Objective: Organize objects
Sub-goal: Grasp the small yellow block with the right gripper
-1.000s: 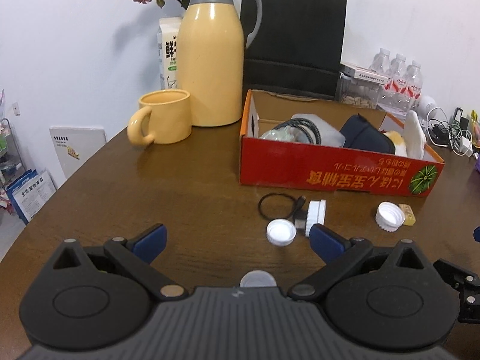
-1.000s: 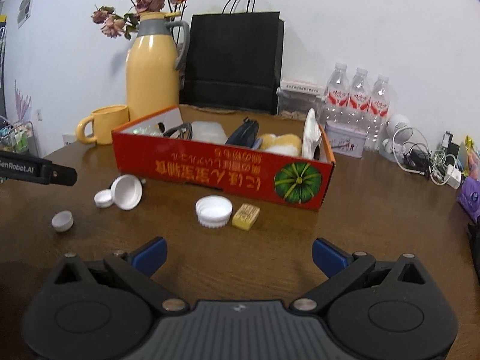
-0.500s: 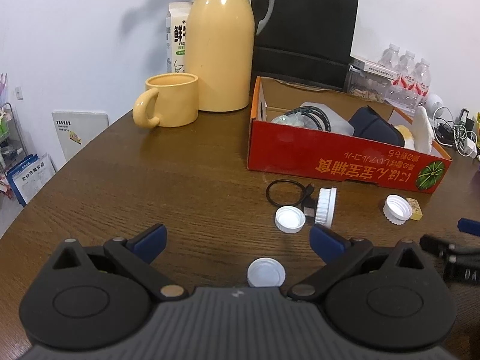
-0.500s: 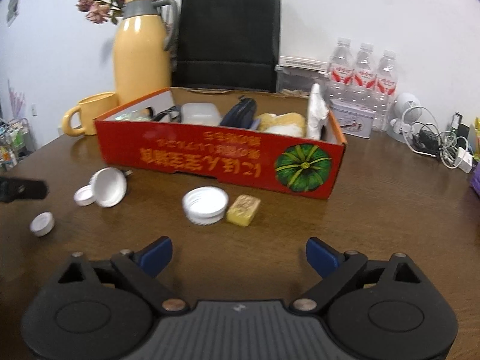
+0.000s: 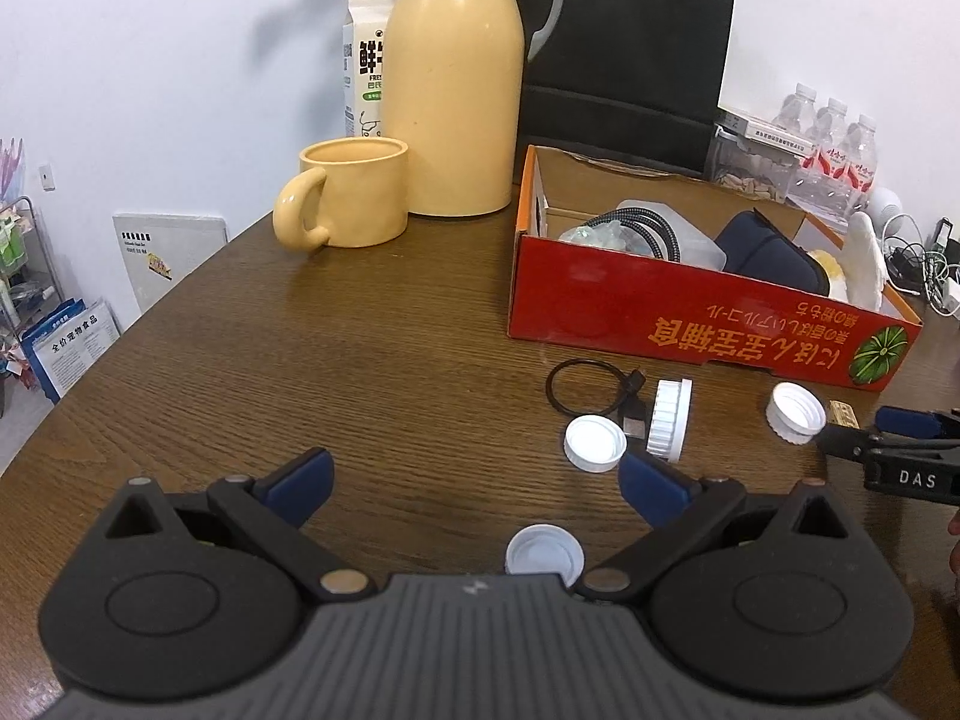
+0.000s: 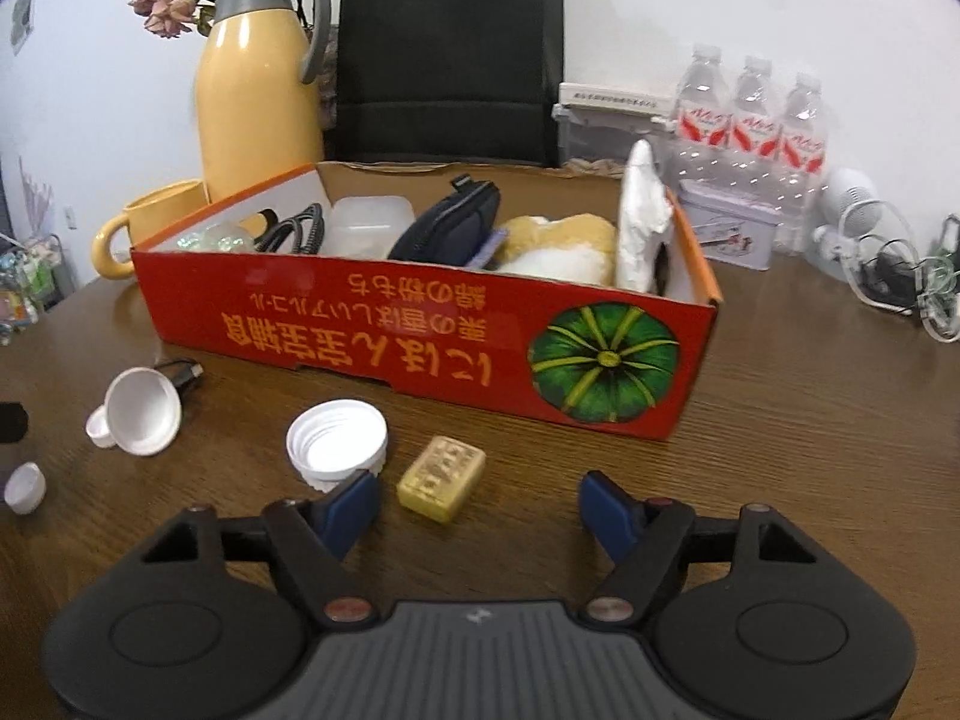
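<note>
the right gripper (image 6: 477, 507) tilts down toward the wooden table (image 6: 780, 420), low over it, its blue fingers (image 6: 351, 507) closing with nothing pressed between them; the small gold block (image 6: 441, 478) lies just ahead in the gap, nearer the left finger, flat on the table, its long axis running from near left to far right toward the box. the wide white cap (image 6: 336, 441) sits open side up just beyond the left fingertip, touching or nearly touching it. the left gripper (image 5: 474, 480) also points down at the table, jaws spread wide and empty, with a small white cap (image 5: 543, 552) open side up close to its body between the fingers. farther on lie another white cap (image 5: 594, 443), a ribbed white lid (image 5: 671, 420) standing on edge, and a black ring (image 5: 585, 387) flat on the wood. beyond them the red cardboard box (image 6: 420, 330) stretches left to right, holding a cable, a dark pouch and a plush toy. at the back stand a yellow mug (image 5: 354, 192) and a yellow thermos (image 5: 453, 84).
</note>
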